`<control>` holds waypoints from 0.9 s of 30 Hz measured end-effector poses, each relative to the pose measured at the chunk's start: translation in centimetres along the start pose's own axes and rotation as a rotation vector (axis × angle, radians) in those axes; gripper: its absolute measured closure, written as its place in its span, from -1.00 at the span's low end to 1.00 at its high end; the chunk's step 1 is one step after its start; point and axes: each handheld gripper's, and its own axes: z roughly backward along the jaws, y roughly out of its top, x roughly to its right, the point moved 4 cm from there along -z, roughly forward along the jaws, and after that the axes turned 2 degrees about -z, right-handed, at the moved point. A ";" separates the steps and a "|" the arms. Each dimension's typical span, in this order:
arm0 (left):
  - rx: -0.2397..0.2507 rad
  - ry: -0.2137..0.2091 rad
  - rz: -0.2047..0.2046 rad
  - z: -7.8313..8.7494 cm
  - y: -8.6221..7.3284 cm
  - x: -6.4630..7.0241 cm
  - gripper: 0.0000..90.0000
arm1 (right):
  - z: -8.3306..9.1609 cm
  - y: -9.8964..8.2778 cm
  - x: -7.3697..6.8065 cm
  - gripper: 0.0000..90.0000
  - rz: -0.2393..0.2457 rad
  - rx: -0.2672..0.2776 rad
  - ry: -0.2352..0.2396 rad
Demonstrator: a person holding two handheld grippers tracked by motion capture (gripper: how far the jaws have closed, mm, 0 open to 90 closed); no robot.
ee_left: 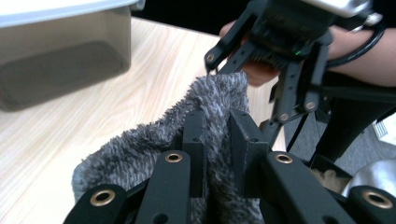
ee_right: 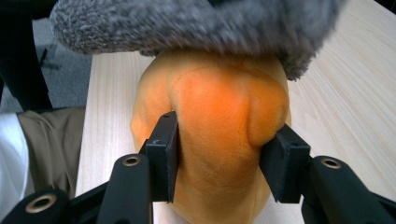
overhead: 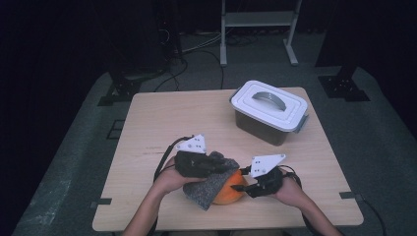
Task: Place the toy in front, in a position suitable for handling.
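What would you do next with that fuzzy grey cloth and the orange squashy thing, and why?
Probably rub the fuzzy grey cloth across the top of the soft orange pumpkin-shaped toy. The left gripper has its fingers pinched on the cloth, which already drapes over the toy. The right gripper braces the toy from its side on the pale wooden table, fingers against it.

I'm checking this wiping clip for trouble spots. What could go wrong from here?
1. The right gripper presses its pads on a ridge at one end of the orange pumpkin, a rounded surface; a push from the cloth might roll or slip it free.
2. The left gripper pinches just a fold of the grey cloth, so it may pull out while rubbing.
3. The pumpkin sits near the table's front edge and might fall if released.
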 end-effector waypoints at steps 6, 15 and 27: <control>-0.011 0.003 0.040 0.2 -1.3 -0.6 0.72 | 0.5 -0.7 0.3 0.15 0.024 -0.009 -0.003; -0.019 0.022 0.095 1.1 -3.3 -1.2 0.72 | 0.8 -1.3 1.2 -0.17 -0.067 -0.017 0.026; -0.028 -0.032 0.077 0.9 -3.0 -0.3 0.72 | 0.6 -1.1 0.4 0.06 -0.007 -0.039 0.034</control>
